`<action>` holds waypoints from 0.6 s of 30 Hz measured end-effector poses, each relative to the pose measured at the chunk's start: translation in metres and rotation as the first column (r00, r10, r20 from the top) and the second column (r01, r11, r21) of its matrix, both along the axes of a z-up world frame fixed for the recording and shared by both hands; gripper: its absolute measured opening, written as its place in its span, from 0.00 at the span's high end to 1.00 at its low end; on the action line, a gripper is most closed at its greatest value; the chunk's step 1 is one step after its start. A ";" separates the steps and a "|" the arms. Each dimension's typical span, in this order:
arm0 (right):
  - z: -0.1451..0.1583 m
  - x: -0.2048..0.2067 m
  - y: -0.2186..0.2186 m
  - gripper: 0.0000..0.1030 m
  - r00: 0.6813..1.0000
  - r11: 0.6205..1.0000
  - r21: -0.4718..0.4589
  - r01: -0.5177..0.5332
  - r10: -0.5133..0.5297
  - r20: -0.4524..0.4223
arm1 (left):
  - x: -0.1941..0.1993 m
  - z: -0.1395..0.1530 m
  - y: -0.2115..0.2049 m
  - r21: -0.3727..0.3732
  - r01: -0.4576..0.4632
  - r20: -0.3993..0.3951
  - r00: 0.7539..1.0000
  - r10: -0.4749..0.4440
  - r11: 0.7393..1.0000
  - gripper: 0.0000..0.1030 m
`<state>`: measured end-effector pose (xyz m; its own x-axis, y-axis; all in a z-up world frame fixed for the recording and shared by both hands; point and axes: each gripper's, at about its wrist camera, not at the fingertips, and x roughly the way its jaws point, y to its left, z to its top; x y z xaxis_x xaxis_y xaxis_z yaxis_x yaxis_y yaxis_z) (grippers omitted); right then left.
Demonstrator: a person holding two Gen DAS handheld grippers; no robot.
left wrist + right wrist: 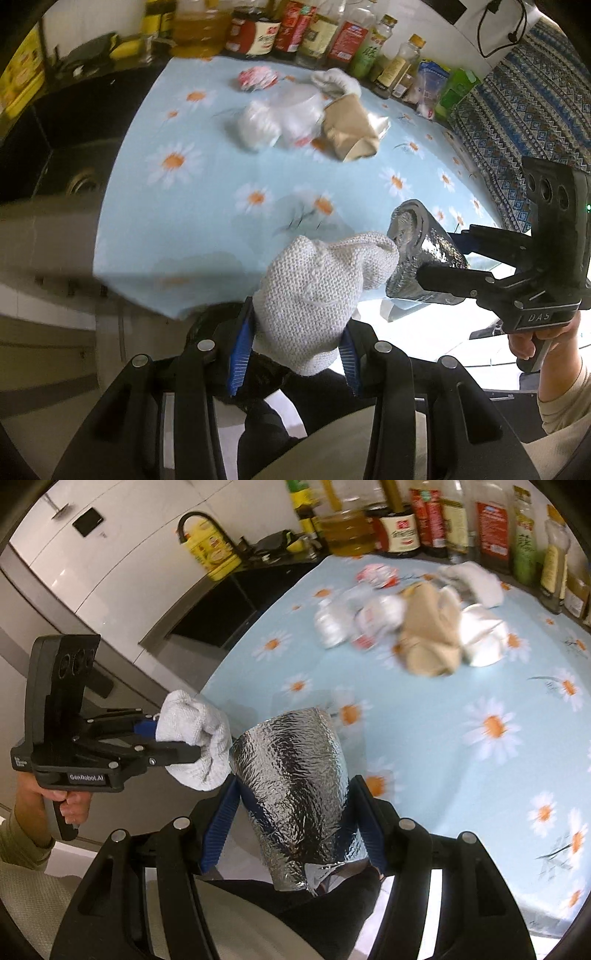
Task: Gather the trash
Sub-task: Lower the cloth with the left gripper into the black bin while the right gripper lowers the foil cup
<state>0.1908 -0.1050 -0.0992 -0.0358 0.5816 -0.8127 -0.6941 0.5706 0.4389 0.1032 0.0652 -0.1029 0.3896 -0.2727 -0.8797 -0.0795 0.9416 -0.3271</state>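
My left gripper (pixel 295 339) is shut on a white knitted cloth wad (pixel 317 291), held off the near edge of the table; it also shows in the right wrist view (pixel 195 746). My right gripper (pixel 295 812) is shut on a rolled piece of silver foil sheet (pixel 299 794), seen in the left wrist view (pixel 421 258) just right of the cloth, nearly touching it. More trash lies in a pile farther back: a crumpled brown paper bag (pixel 351 129), white plastic wrap (pixel 280 118), a white cloth (pixel 336 83) and a red-and-white wrapper (pixel 256 77).
The table has a light blue daisy-print cloth (pixel 207 206). A row of sauce and oil bottles (pixel 295 33) lines its far edge. A dark sink (pixel 70 162) lies to the left. A patterned blue fabric (pixel 528 122) is at the right.
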 end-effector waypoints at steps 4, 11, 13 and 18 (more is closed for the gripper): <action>-0.016 -0.018 0.020 0.41 0.999 1.000 -0.029 -0.012 0.011 -0.037 | -0.025 -0.018 0.009 -0.017 -0.020 -0.024 1.000 0.019 1.000 0.61; -0.042 -0.042 0.043 0.41 0.996 0.997 -0.065 -0.032 0.027 -0.082 | -0.054 -0.056 0.021 -0.057 -0.046 -0.100 0.994 0.040 0.997 0.61; -0.050 -0.048 0.048 0.40 0.996 0.996 -0.081 -0.033 0.025 -0.091 | -0.060 -0.065 0.024 -0.062 -0.054 -0.118 0.992 0.047 0.997 0.61; -0.065 -0.063 0.059 0.41 0.994 0.994 -0.104 -0.037 0.027 -0.101 | -0.072 -0.087 0.031 -0.094 -0.083 -0.164 0.984 0.067 0.992 0.62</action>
<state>0.1277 -0.0461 -0.1641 -0.1370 0.4903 -0.8608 -0.6687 0.5953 0.4455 0.0314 0.0960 -0.1897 0.2687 -0.3380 -0.9020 -0.2072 0.8942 -0.3968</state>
